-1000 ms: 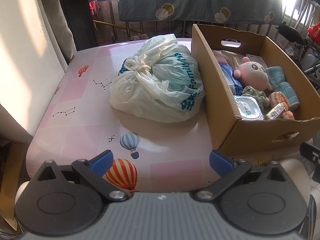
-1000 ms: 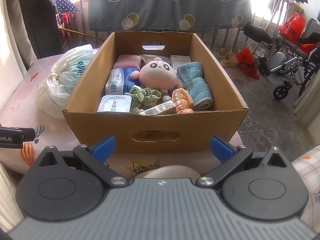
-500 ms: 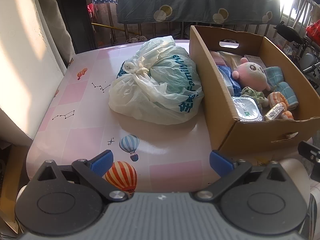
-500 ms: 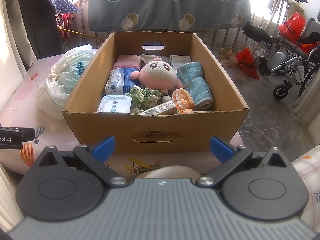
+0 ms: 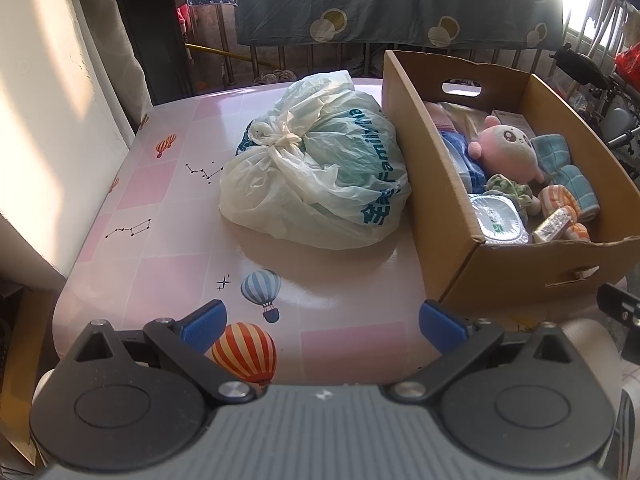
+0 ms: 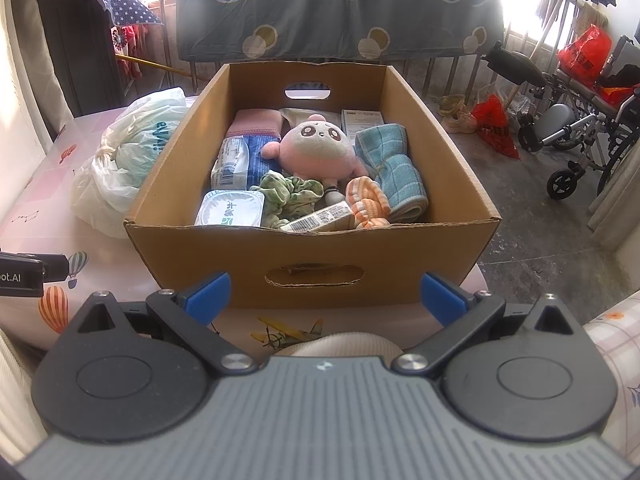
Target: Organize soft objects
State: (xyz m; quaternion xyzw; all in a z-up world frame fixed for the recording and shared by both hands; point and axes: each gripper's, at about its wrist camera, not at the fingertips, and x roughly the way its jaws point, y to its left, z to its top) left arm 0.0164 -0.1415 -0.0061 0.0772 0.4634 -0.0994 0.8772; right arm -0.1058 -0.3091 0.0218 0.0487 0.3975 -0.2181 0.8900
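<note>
Left gripper (image 5: 323, 322): you hold it low over the near edge of the worktop (image 5: 180, 216), jaws spread wide with nothing between them.
Right gripper (image 6: 325, 292): you hold it just short of the box's near wall, jaws spread wide and empty.
Box (image 6: 312, 256): open cardboard, standing on the right part of the worktop, a handle slot in its near and far walls.
Plush (image 6: 318, 150): pink and white, lying in the middle of the box, face up.
Blue cloth (image 6: 394, 168): folded, lying to the right of the plush, along the box's right wall.
Green scrunchie (image 6: 290, 194): in front of the plush, touching it.
Striped cloth (image 6: 366, 200): orange and white, bunched between the scrunchie and the blue cloth.
Tub (image 6: 230, 212): foil-lidded, in the box's near left corner.
Tube (image 6: 320, 219): lying against the near wall, barcode up, just right of the tub.
Blue packet (image 6: 240, 160): to the left of the plush, with a pink cloth (image 6: 254, 122) behind it.
Bag (image 5: 316, 172): white plastic with teal print, knotted at the top, lying on the worktop and touching the box's left wall.
</note>
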